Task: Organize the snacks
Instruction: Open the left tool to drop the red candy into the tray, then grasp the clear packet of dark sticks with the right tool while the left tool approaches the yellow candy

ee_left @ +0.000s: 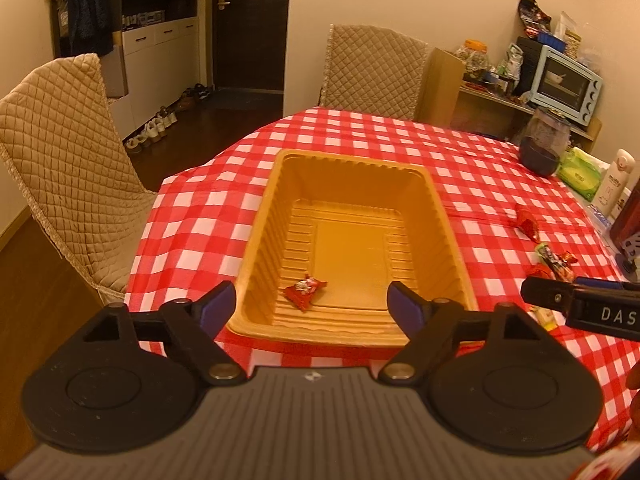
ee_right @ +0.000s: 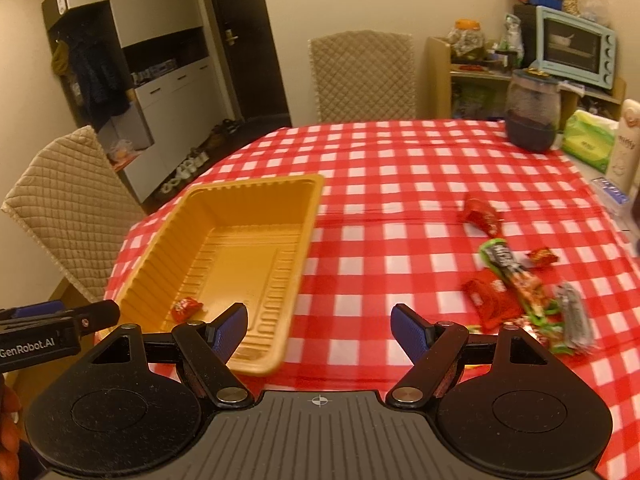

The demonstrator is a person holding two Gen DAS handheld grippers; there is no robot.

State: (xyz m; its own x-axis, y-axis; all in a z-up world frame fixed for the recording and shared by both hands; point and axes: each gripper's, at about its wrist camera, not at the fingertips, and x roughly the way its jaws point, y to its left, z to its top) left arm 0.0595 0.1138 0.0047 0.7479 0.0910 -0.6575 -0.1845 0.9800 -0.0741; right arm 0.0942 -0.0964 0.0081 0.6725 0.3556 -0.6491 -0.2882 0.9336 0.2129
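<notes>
A yellow plastic tray (ee_left: 256, 240) sits on the red checked tablecloth; it also shows in the right wrist view (ee_right: 308, 216). One small red candy (ee_left: 305, 291) lies in its near left corner, also seen in the right wrist view (ee_right: 185, 307). My left gripper (ee_left: 311, 306) is open and empty over the tray's near rim. My right gripper (ee_right: 319, 328) is open and empty above the cloth, right of the tray. A pile of snacks (ee_right: 520, 296) lies to its right: red wrappers, a green-ended bar (ee_right: 500, 254), a silver pack (ee_right: 574, 316). A red wrapper (ee_right: 480, 212) lies farther back.
A dark jar (ee_right: 531, 114), a green tissue pack (ee_right: 588, 140) and a white bottle (ee_right: 624, 148) stand at the table's far right. Quilted chairs stand at the left (ee_left: 68, 160) and the far side (ee_left: 372, 68). A shelf with a toaster oven (ee_right: 576, 46) is behind.
</notes>
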